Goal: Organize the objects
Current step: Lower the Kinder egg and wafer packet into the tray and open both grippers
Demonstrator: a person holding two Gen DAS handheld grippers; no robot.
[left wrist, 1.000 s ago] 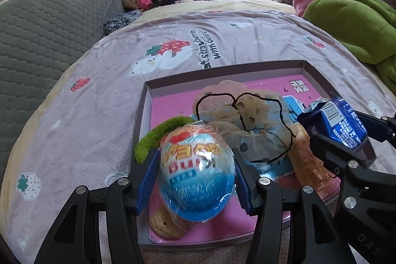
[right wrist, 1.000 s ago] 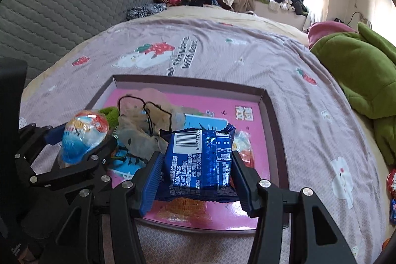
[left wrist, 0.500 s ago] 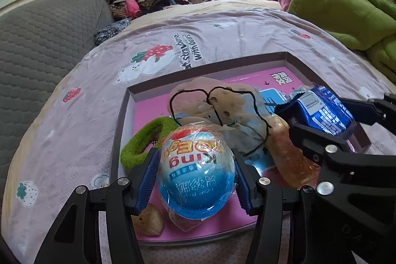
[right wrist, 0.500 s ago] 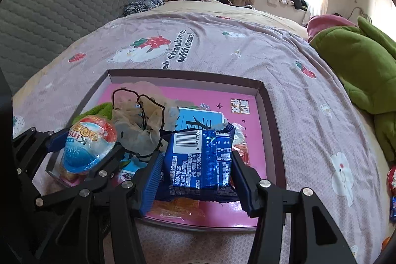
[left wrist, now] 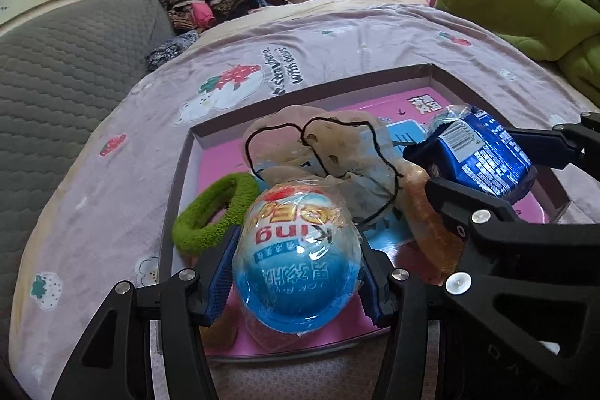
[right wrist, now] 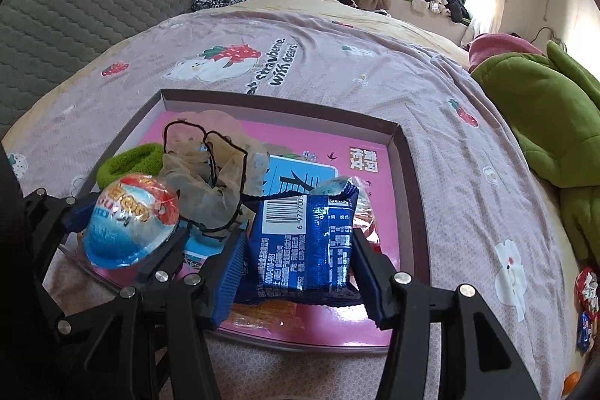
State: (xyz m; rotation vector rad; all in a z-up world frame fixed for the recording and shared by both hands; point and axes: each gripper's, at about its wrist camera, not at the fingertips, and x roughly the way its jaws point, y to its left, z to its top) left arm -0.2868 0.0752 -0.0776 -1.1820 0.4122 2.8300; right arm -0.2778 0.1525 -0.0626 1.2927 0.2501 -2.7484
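Held: my left tongs [left wrist: 296, 282] pinched a blue-and-red plastic-wrapped egg [left wrist: 298, 257]; right tongs [right wrist: 296, 272] pinched a blue foil snack packet [right wrist: 303, 246]. Risk: the slick egg could have slipped toward six o'clock, missing the pink-lined shallow box [right wrist: 397, 145].

The left hand-held gripper [left wrist: 296, 282] with its egg-shaped snack [left wrist: 296, 261] has slid nearer the right hand-held gripper [right wrist: 296, 272], hiding the brown item at the shallow box's [left wrist: 180, 167] near edge.

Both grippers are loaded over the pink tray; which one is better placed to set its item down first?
Probably the right gripper. Its blue snack packet hangs over bare pink floor of the tray. The left gripper, holding the wrapped toy egg, sits at the near-left corner, crowded by the green hair tie and crumpled fabric.
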